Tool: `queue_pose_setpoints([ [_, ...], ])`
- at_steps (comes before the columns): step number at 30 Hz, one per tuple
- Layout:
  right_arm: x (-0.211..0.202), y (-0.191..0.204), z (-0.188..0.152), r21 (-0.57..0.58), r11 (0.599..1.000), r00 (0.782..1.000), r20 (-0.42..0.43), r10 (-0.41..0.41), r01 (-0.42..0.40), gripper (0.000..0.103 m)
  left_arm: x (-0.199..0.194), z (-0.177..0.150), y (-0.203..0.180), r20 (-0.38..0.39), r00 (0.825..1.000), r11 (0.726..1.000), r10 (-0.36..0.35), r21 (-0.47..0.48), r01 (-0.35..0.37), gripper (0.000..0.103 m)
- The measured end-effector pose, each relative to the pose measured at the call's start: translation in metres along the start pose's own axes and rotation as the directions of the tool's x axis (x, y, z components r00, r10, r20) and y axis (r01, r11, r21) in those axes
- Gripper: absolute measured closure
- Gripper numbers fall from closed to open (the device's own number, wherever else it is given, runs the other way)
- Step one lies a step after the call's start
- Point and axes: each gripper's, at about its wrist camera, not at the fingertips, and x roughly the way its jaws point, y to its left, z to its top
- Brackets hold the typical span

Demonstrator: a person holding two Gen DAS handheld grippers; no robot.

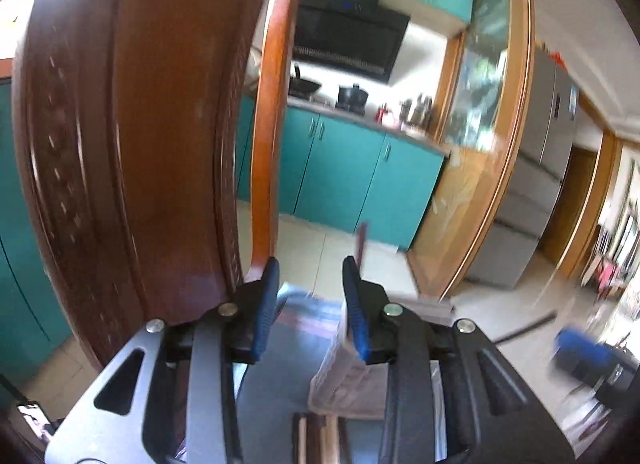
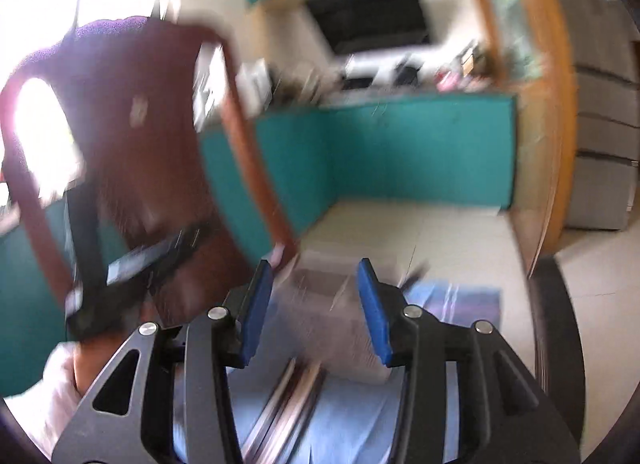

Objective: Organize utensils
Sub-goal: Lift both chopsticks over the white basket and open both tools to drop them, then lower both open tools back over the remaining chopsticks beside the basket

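Note:
My left gripper (image 1: pixel 311 276) is open and empty, held above a blue cloth (image 1: pixel 280 396). A translucent organiser tray (image 1: pixel 344 376) lies on the cloth just below its right finger. Brown chopsticks (image 1: pixel 320 440) lie at the bottom edge. A thin reddish stick (image 1: pixel 362 240) shows beyond the right fingertip. My right gripper (image 2: pixel 316 276) is open and empty above the same blurred tray (image 2: pixel 332 316). Metal utensils (image 2: pixel 284 408) lie on the blue cloth (image 2: pixel 352 416) below it. The other gripper (image 2: pixel 132 264) shows at left.
A dark wooden chair back (image 1: pixel 132 144) stands close on the left, also in the right wrist view (image 2: pixel 132 124). Teal kitchen cabinets (image 1: pixel 352 176), a stove with pots (image 1: pixel 352 96), a wooden door frame (image 1: pixel 500 164) and a grey fridge (image 1: pixel 540 168) lie beyond. The right view is motion-blurred.

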Motion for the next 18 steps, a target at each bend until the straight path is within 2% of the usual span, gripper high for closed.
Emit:
queue_pose_setpoints([
  [2, 0.035, 0.000, -0.022, 0.002, 1.000, 0.994, -0.113, -0.010, 0.011, 0.059, 0.008, -0.004, -0.001, -0.035, 0.999, 1.000, 0.018, 0.016, -0.017, 0.071],
  [3, 0.061, -0.004, -0.041, 0.030, 0.999, 0.981, -0.192, -0.006, 0.012, 0.059, 0.012, -0.008, 0.000, -0.060, 0.998, 1.000, 0.026, 0.018, -0.025, 0.071],
  [7, 0.134, -0.008, -0.097, 0.067, 0.997, 0.913, -0.407, -0.019, 0.050, 0.060, 0.026, -0.020, 0.001, -0.138, 0.990, 0.999, 0.043, 0.030, -0.040, 0.069],
  [9, 0.149, -0.001, -0.110, 0.090, 0.996, 0.894, -0.447, 0.030, 0.012, 0.060, 0.034, -0.024, 0.001, -0.179, 0.982, 0.998, 0.053, 0.042, -0.046, 0.069],
  [11, 0.160, 0.007, -0.118, 0.061, 0.998, 0.880, -0.475, -0.002, 0.036, 0.060, 0.045, -0.031, 0.003, -0.231, 0.971, 0.998, 0.059, 0.049, -0.049, 0.069],
  [14, 0.167, 0.014, -0.119, 0.002, 0.995, 0.874, -0.478, -0.086, 0.099, 0.063, 0.056, -0.039, 0.008, -0.291, 0.955, 0.998, 0.057, 0.036, -0.049, 0.069],
  [16, 0.168, 0.011, -0.118, 0.025, 0.995, 0.869, -0.489, -0.073, 0.097, 0.065, 0.061, -0.044, 0.011, -0.324, 0.945, 0.999, 0.048, 0.020, -0.044, 0.069],
  [18, 0.167, 0.005, -0.117, 0.039, 0.994, 0.867, -0.493, -0.065, 0.097, 0.068, 0.061, -0.048, 0.011, -0.328, 0.943, 0.998, 0.059, 0.033, -0.051, 0.067],
])
